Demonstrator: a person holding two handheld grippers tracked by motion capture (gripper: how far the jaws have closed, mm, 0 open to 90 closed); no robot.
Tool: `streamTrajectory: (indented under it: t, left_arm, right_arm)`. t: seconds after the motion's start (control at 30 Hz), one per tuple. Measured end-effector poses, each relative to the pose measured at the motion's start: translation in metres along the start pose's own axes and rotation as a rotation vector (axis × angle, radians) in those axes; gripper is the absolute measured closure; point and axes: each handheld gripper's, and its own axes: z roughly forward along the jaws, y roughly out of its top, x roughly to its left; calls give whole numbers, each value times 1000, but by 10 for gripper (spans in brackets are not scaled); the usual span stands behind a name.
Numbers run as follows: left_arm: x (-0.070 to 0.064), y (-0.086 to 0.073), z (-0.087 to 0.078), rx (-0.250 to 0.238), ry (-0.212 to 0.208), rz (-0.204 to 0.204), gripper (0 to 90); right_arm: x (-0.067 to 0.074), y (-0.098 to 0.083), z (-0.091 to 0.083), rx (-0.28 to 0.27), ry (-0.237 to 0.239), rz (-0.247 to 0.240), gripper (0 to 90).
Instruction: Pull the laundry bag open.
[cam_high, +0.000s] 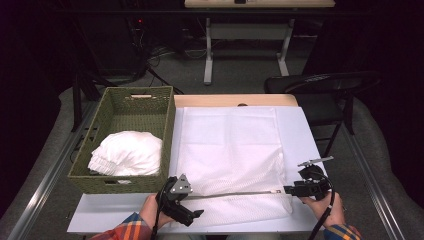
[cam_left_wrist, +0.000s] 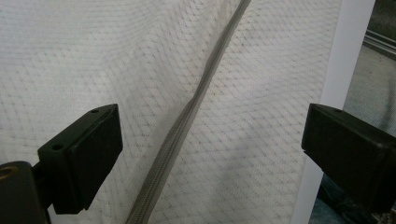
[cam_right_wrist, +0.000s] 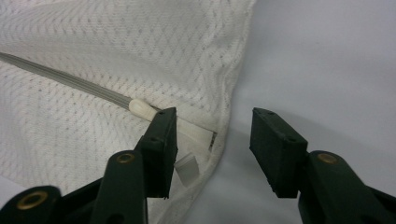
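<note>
Light falls from above onto the worktop (cam_high: 300, 135), whose pale surface and the white mesh bag (cam_high: 230, 150) come out bright, almost washed out, in the high view, while the room around sinks into near black. That picture is soft and grainy, with fine detail lost. The left gripper view is dimmer: a grey shadow lies across the mesh between the fingers (cam_left_wrist: 84, 158), which are slightly blurred. The right gripper view is evenly lit and sharpest at the zipper pull (cam_right_wrist: 140, 108); the near fingers (cam_right_wrist: 159, 149) are soft, with faint shadow beneath them.
</note>
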Motion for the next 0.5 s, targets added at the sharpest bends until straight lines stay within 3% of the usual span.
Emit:
streamTrajectory:
  t: [0.5]
  left_arm:
    - [-1, 1, 3, -1, -13, 1, 53]
  right_arm:
    - [5, 8, 17, 83, -24, 11, 590]
